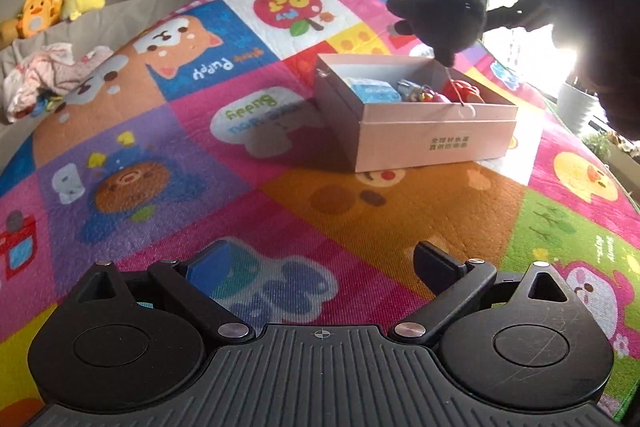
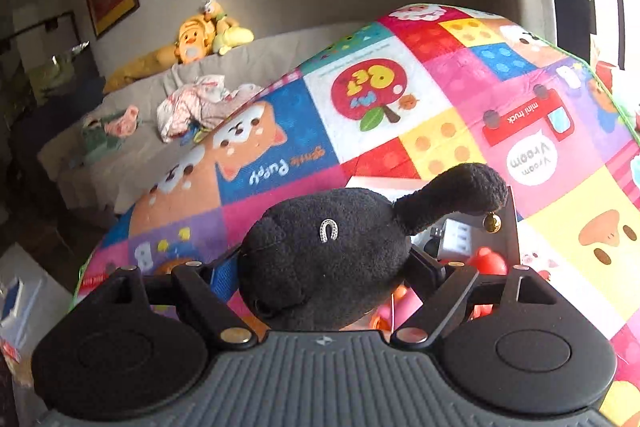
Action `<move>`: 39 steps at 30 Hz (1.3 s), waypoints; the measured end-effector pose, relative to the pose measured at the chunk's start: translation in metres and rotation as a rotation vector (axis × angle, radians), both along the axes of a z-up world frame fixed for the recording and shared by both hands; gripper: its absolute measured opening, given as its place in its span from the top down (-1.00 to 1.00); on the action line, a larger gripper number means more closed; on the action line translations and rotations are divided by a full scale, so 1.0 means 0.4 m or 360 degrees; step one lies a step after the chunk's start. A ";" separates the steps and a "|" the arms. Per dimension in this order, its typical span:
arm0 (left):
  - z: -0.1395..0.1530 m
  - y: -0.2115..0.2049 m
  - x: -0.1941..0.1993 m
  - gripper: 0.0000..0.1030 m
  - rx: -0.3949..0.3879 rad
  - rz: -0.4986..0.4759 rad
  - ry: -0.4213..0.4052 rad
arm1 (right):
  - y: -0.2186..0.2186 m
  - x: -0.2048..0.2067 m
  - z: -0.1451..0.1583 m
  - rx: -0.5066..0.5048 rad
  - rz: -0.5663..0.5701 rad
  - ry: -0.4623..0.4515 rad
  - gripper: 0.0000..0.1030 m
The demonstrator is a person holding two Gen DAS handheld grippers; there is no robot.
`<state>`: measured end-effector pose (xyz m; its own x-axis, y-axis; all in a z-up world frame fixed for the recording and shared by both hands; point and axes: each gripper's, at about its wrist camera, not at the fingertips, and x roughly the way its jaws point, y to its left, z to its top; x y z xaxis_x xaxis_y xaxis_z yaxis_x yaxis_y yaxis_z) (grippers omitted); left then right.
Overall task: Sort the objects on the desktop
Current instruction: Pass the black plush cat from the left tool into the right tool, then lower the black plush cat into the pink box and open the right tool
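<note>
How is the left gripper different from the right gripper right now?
The left gripper is open and empty; the right gripper is clamped on a black plush toy. The left gripper hangs over bare play mat; the right gripper is above the open cardboard box. Both are the same black two-finger design.

Left gripper (image 1: pixel 320 267): black, 2 round disc housings, ribbed grey centre plate w/ crosshair mark, silver pivot screws, triangular cut-outs at outer lugs, blue pad on one finger. Right gripper (image 2: pixel 326 267): same build, small logo on ribbed plate
</note>
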<state>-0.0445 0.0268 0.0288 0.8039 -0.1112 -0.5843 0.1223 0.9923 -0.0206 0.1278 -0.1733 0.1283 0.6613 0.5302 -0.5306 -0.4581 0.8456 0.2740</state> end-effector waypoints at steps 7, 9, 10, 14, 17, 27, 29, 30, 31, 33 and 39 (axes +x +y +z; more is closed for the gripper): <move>-0.007 0.019 0.029 -0.96 -0.0044 0.0042 0.0039 | -0.017 0.193 -0.080 0.0283 0.0060 0.0415 -0.66; -0.007 0.020 0.030 -0.96 -0.0049 0.0043 0.0037 | -0.017 0.212 -0.092 0.0149 -0.0065 0.0367 -0.69; -0.006 0.021 0.029 -0.96 -0.0051 0.0040 0.0034 | -0.023 0.215 -0.094 0.0072 -0.0133 0.0315 -0.69; -0.011 0.023 0.036 -0.96 -0.0057 0.0046 0.0047 | -0.079 0.197 -0.065 0.0004 -0.0245 0.0154 -0.76; -0.017 0.015 0.046 -0.96 -0.0068 0.0038 0.0063 | -0.101 0.160 -0.033 -0.0083 -0.0288 0.0000 -0.76; -0.010 -0.027 0.037 -0.96 -0.0040 -0.0035 0.0054 | 0.023 0.158 -0.060 -0.0280 -0.0206 -0.0089 -0.77; -0.010 -0.022 0.037 -0.96 -0.0041 -0.0021 0.0056 | 0.065 0.173 -0.094 -0.0408 -0.0211 -0.0092 -0.61; -0.010 -0.017 0.038 -0.97 -0.0042 -0.0013 0.0058 | 0.076 0.180 -0.102 -0.0439 -0.0211 -0.0063 -0.20; -0.011 -0.011 0.038 -0.97 -0.0044 -0.0005 0.0061 | 0.076 0.180 -0.102 -0.0400 -0.0230 -0.0036 -0.17; -0.012 -0.001 0.038 -0.97 -0.0049 0.0014 0.0068 | 0.051 0.172 -0.083 -0.0228 -0.0213 0.0047 -0.08; -0.018 -0.005 0.048 -0.96 -0.0092 -0.0004 0.0089 | -0.030 0.162 -0.073 0.0324 -0.0023 0.0503 0.57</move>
<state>-0.0254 0.0248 0.0217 0.7700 -0.1476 -0.6208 0.1215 0.9890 -0.0844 0.1926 -0.1852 0.0992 0.4899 0.6375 -0.5947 -0.3122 0.7652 0.5631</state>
